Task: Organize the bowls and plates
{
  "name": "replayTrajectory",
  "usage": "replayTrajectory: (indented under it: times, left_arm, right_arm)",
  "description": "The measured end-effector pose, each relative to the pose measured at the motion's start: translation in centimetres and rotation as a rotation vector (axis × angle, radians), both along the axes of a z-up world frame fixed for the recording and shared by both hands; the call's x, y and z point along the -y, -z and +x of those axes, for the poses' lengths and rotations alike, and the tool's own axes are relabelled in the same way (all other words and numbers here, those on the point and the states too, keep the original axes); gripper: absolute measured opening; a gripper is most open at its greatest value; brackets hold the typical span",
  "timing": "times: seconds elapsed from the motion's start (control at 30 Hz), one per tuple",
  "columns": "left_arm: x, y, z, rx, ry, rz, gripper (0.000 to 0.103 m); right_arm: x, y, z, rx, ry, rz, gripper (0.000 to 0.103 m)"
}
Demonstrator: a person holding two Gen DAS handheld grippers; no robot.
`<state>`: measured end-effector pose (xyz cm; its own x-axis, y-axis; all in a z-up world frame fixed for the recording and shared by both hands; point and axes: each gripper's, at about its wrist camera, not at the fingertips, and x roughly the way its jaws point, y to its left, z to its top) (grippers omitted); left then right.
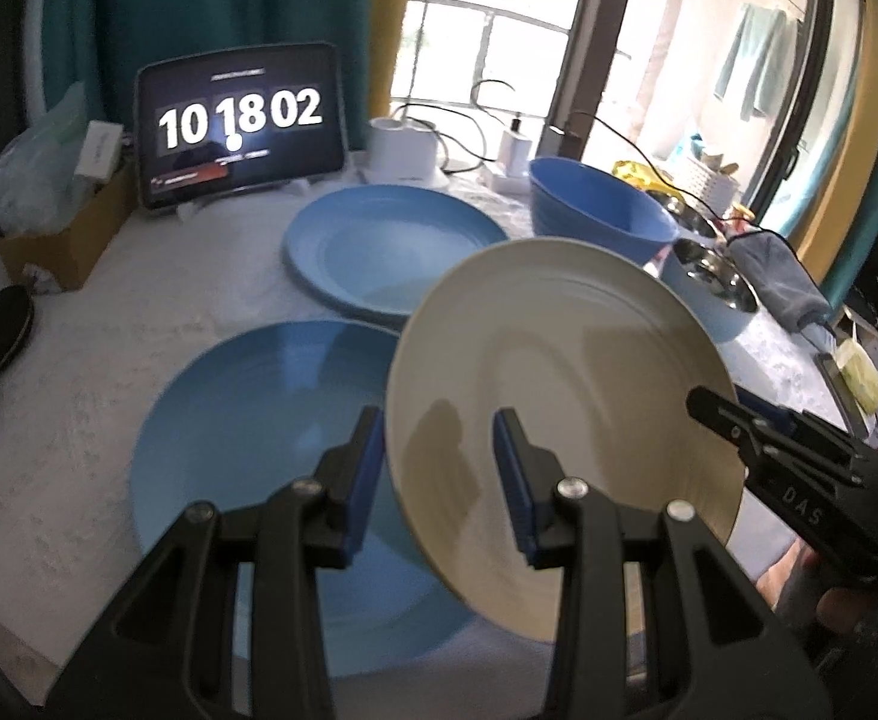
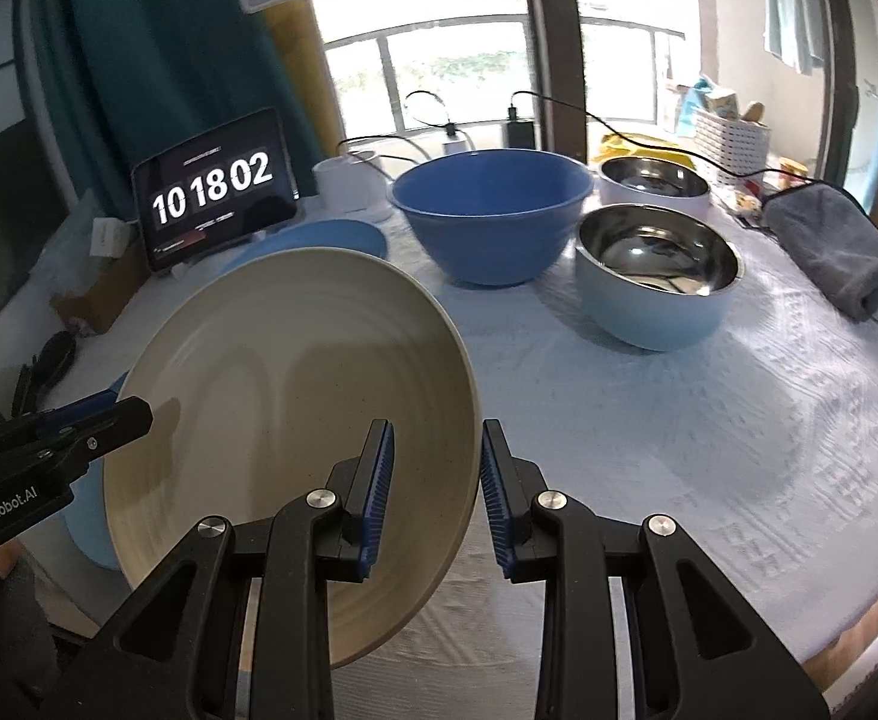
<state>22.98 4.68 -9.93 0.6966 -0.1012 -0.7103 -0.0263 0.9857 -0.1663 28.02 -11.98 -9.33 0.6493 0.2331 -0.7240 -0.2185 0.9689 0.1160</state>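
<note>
A cream plate [image 1: 565, 396] is held tilted above the table between both grippers; it also shows in the right wrist view [image 2: 295, 420]. My left gripper [image 1: 439, 462] straddles its left rim with the jaws apart. My right gripper [image 2: 433, 480] straddles its right rim, jaws also apart with a visible gap. Whether either pad presses the rim is unclear. Below lies a blue plate [image 1: 259, 438], and a light blue plate [image 1: 391, 246] lies behind it. A blue bowl [image 2: 493, 216] and two steel-lined bowls [image 2: 658, 276] [image 2: 655, 180] stand to the right.
A tablet [image 1: 238, 126] showing 10 18 02 stands at the back. A cardboard box [image 1: 61, 234] is at the left. A grey towel [image 2: 835, 246] lies at the right edge. White chargers with cables [image 1: 403, 147] sit at the back on the white tablecloth [image 2: 679, 420].
</note>
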Motion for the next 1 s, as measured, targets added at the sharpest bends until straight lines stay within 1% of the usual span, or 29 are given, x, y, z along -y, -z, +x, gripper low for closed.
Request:
replayTrajectory:
  times: [0.4, 0.7, 1.0]
  left_arm:
    - [-5.2, 0.4, -1.4, 0.005, -0.073, 0.0, 0.038]
    - [-9.1, 1.2, -2.1, -0.003, -0.134, -0.002, 0.038]
    - [-11.4, 2.2, -2.4, -0.023, -0.162, 0.02, 0.038]
  right_arm:
    - [-5.2, 0.3, 0.6, -0.016, -0.083, -0.016, 0.031]
    - [-9.4, 1.2, 1.0, -0.041, -0.152, -0.027, 0.031]
    - [-12.3, 2.5, 1.5, -0.072, -0.194, -0.035, 0.031]
